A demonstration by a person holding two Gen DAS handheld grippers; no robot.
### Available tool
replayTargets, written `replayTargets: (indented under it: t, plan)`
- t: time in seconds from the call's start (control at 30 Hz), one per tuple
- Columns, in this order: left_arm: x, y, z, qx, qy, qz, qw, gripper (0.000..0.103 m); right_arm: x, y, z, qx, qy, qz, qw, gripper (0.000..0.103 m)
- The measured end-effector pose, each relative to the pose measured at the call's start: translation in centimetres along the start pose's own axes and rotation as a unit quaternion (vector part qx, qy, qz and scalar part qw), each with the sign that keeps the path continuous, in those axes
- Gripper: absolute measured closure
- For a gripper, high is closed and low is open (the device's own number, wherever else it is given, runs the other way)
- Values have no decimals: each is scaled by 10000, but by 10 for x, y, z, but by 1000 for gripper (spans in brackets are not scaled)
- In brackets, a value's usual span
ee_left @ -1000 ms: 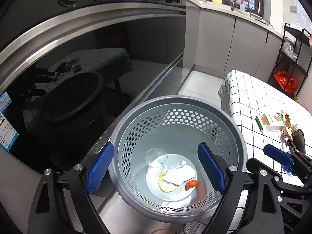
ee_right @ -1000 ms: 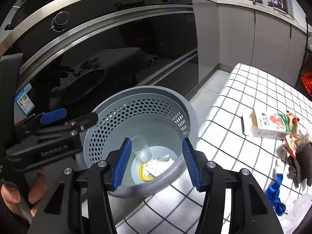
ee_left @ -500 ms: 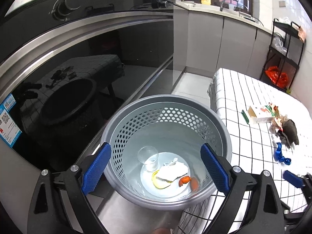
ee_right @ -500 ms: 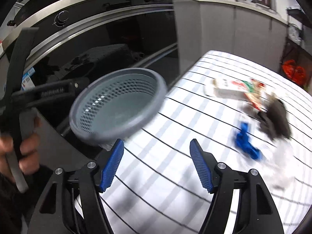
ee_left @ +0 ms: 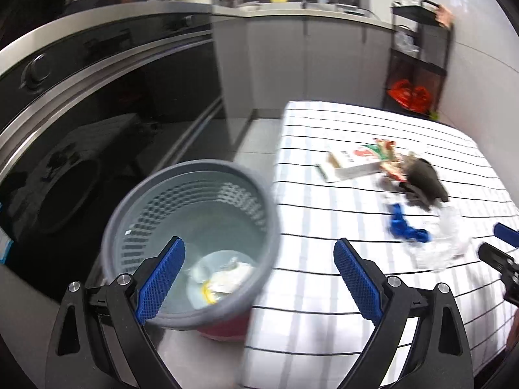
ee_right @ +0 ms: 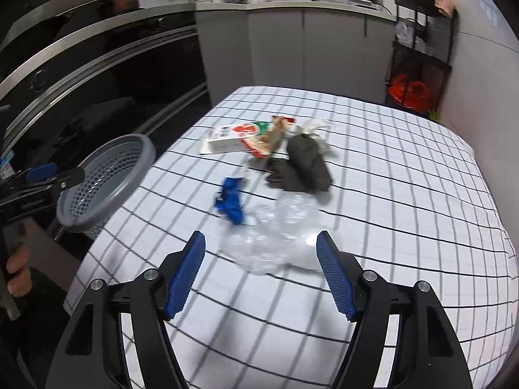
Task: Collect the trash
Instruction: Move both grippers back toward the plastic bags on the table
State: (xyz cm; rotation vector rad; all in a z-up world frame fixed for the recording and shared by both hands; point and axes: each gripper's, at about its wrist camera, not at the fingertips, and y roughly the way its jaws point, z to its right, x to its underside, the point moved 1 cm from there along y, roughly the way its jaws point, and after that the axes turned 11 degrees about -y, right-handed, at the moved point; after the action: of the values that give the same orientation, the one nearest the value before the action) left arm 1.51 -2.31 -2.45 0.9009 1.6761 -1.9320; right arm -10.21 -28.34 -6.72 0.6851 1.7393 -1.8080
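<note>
On the checked tablecloth (ee_right: 405,194), a loose cluster of trash lies near the middle. Landmark: dark crumpled lump (ee_right: 308,163).

- White carton with red print (ee_right: 232,136): beyond and left of the dark lump, lying flat. A torn red-and-tan wrapper (ee_right: 269,139) sits between carton and lump, touching the carton's end.
- Blue scrap (ee_right: 230,199): left of the lump and nearer the camera, apart from it.
- Clear crumpled plastic (ee_right: 275,233): nearer than the lump, just beside the blue scrap.

Right gripper (ee_right: 261,270): jaws spread wide, nothing between them; hovers over the cloth with the clear plastic just ahead of the fingertips. Contact with it cannot be told.

Grey perforated bin (ee_right: 107,178): well left of the lump, off the table's left edge, tilted. Left wrist view shows it (ee_left: 191,240) blurred, with white crumpled paper and a yellow bit at the bottom.

Left gripper (ee_left: 259,278): jaws wide apart, empty; its left pad overlaps the bin's mouth in view, right pad over the cloth.

Black oven front (ee_right: 97,74) stands behind the bin. A black shelf rack (ee_right: 421,48) holding a red bag is far beyond the lump, at right.
</note>
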Motion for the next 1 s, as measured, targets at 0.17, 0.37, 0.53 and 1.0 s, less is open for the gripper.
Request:
replayTargets:
  t: [0.17, 0.37, 0.53, 1.0]
  plan:
    - [2, 4, 35, 259, 80, -60, 9996, 9, 3, 17, 19, -132, 203, -164, 9996, 35]
    - [6, 19, 61, 314, 183, -90, 9993, 9, -4, 43, 20, -194, 16, -351, 9992, 35]
    - [13, 34, 64, 276, 225, -264, 9990, 9, -4, 66, 25, -319, 58, -532, 9981, 34]
    - [24, 49, 71, 314, 323, -498, 9977, 9, 3, 89, 21, -267, -134, -754, 9967, 53]
